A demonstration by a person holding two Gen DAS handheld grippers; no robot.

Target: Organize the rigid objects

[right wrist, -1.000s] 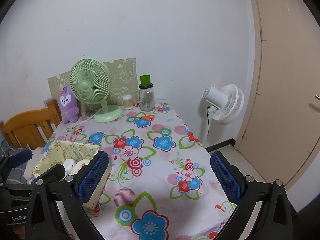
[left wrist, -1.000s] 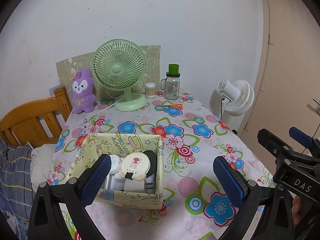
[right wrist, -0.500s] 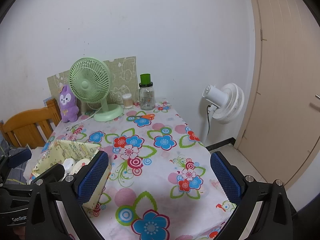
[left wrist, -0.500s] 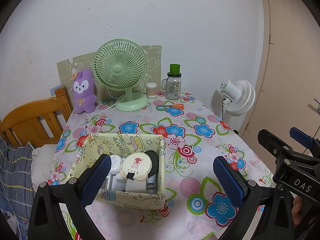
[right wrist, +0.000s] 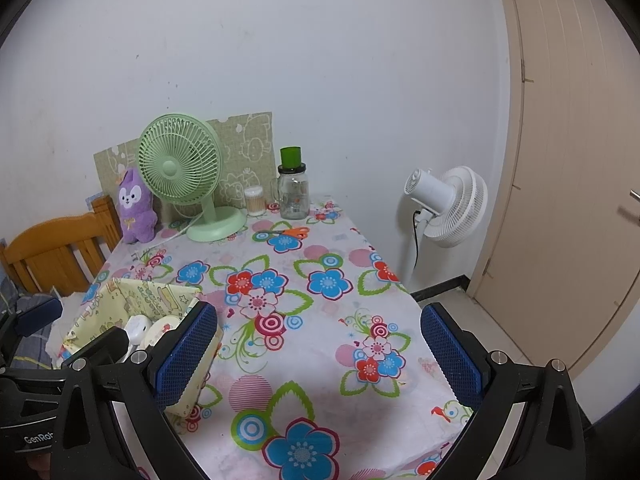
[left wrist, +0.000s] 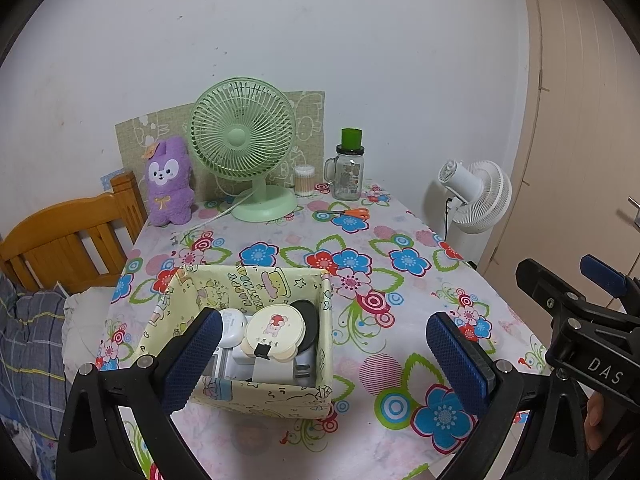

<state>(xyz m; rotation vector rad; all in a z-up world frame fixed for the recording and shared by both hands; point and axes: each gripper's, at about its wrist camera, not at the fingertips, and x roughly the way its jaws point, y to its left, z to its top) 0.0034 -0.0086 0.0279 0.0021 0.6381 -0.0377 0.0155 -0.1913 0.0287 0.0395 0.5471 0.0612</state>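
Note:
A pale yellow printed box (left wrist: 280, 394) stands near the front left of the flowered table. It holds a round cream compact (left wrist: 275, 330), a white earbud case (left wrist: 232, 326), a black disc (left wrist: 309, 322) and white chargers. The box also shows in the right wrist view (right wrist: 160, 292). My left gripper (left wrist: 324, 360) is open and empty, hovering just before the box. My right gripper (right wrist: 318, 354) is open and empty over the table's front right; it shows at the right of the left wrist view (left wrist: 576, 312).
At the table's back stand a green desk fan (left wrist: 244, 148), a purple plush (left wrist: 168, 182), a cotton swab jar (left wrist: 305, 180) and a glass jar with green lid (left wrist: 349, 168). Orange scissors (left wrist: 346, 213) lie nearby. A wooden chair (left wrist: 68, 236) is left, a white floor fan (left wrist: 476, 196) right.
Both grippers drew back slightly from the table, so the box and the table items sit a little farther away. Both grippers stay open and empty.

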